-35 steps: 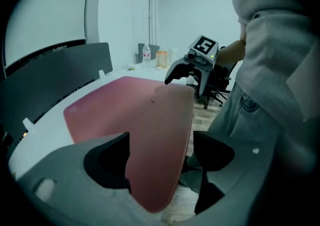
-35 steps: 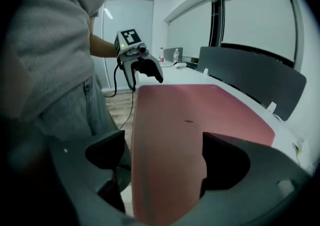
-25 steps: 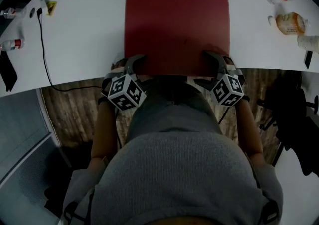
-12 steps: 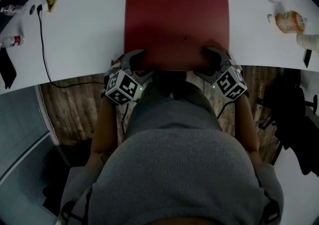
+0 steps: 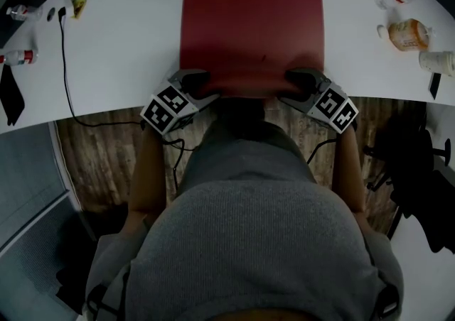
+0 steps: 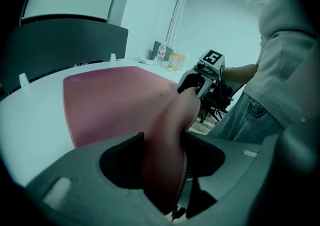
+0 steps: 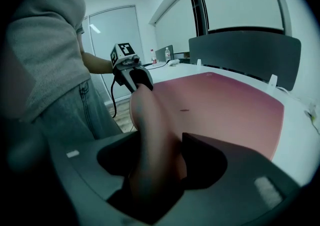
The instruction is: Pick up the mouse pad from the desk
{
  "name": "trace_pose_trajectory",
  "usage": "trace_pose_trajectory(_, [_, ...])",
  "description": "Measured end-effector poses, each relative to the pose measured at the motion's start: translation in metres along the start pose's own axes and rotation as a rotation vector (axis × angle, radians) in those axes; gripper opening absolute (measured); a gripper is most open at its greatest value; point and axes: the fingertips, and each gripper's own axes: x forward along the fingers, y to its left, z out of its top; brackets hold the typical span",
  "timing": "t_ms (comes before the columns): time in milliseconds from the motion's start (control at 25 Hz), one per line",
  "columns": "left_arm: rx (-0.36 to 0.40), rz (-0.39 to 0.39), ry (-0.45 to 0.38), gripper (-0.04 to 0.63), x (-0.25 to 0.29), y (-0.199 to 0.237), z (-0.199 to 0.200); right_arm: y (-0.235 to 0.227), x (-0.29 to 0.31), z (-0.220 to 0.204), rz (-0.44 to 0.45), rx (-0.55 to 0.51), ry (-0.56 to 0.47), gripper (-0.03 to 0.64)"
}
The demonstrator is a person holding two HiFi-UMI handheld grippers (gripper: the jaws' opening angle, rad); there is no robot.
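The fingers of the left gripper (image 5: 197, 85) and right gripper (image 5: 302, 84) have just clenched on the near edge of the mouse pad (image 5: 252, 21), seemingly curling it off the bench (image 5: 121, 50), ready for lifting

Dark red mouse pad (image 5: 252, 25), white desk (image 5: 121, 50). The marker cubes (image 5: 165, 108) carry black-and-white square patterns. The person's knit sweater (image 5: 263, 241) is grey, the wood-grain floor (image 5: 106, 149) brown, the cable (image 5: 64, 78) black, one bottle (image 5: 411, 32) orange.
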Motion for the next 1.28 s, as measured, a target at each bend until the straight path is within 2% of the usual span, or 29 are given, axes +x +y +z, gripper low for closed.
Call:
trace_pose_trajectory(520, [-0.095, 0.053, -0.068, 0.185, -0.011, 0.005, 0.018, -0.009, -0.008, 0.016, -0.126, -0.032, -0.092, 0.143])
trace_pose_trajectory(800, [-0.144, 0.113, -0.211, 0.156, -0.027, 0.009, 0.045, -0.017, -0.025, 0.042, -0.2, -0.024, -0.197, 0.091])
trace_pose_trajectory(1280, [-0.183, 0.181, -0.413, 0.09, -0.06, 0.01, 0.102, -0.034, -0.063, 0.085, -0.306, 0.007, -0.358, 0.066])
